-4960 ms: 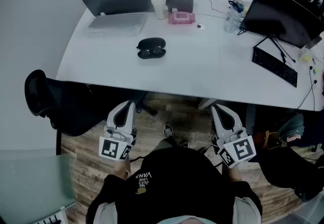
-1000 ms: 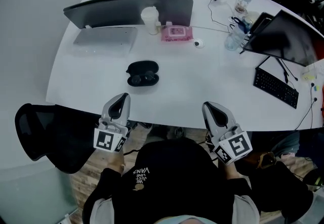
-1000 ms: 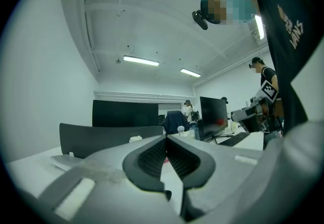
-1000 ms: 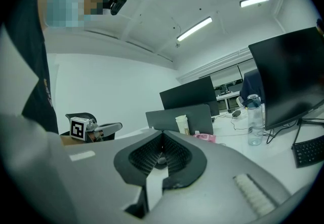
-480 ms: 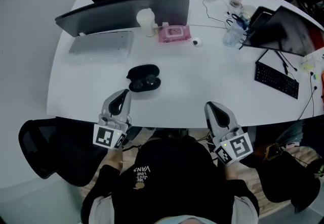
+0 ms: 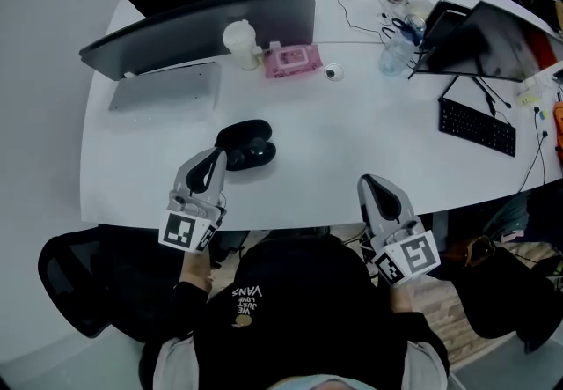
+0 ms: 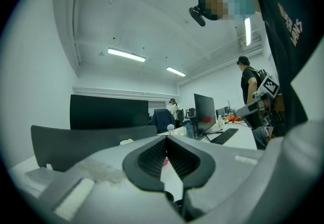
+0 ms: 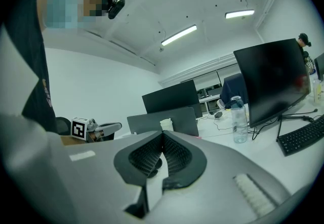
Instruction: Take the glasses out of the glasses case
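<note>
Left gripper [image 6: 215, 157] jaws pressed together, empty, its tip just beside the open glasses case [image 6: 247, 143] on the white table [image 6: 352, 150], probably lining up to reach in. Right gripper [image 6: 370, 182] also closed on nothing, waiting at the near table edge, well apart from the case.

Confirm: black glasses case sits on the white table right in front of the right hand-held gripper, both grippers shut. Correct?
One error: the head view shows the glasses case in front of the left hand-held gripper, not the right hand-held gripper. It does sit on the white table, and both are shut.
</note>
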A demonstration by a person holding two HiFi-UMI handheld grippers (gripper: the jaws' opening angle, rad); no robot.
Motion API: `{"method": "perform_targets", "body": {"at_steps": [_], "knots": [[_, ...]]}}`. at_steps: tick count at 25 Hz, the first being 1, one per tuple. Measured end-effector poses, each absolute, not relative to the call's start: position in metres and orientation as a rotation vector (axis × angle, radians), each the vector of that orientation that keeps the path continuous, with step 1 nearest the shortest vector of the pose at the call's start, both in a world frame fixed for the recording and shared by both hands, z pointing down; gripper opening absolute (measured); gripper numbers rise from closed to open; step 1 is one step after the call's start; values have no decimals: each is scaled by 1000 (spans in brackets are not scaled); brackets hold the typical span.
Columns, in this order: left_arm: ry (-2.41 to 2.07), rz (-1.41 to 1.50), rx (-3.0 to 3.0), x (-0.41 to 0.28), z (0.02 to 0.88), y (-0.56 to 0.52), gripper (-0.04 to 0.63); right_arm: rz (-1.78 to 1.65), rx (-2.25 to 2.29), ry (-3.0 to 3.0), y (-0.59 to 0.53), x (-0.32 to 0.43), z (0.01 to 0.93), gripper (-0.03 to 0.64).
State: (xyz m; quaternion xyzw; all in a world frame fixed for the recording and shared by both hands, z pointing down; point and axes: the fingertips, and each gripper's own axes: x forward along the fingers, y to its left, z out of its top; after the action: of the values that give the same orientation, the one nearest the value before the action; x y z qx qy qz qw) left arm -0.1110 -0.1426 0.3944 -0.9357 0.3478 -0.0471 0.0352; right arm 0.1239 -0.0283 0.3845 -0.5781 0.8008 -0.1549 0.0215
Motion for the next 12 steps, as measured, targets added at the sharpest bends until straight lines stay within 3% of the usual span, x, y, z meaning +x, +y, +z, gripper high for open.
{"method": "perform_targets", "body": {"at_steps": [12], "knots": [[944, -185, -2896, -100, 398, -168, 2, -489, -1861, 2418, -34, 123, 388, 0]]}}
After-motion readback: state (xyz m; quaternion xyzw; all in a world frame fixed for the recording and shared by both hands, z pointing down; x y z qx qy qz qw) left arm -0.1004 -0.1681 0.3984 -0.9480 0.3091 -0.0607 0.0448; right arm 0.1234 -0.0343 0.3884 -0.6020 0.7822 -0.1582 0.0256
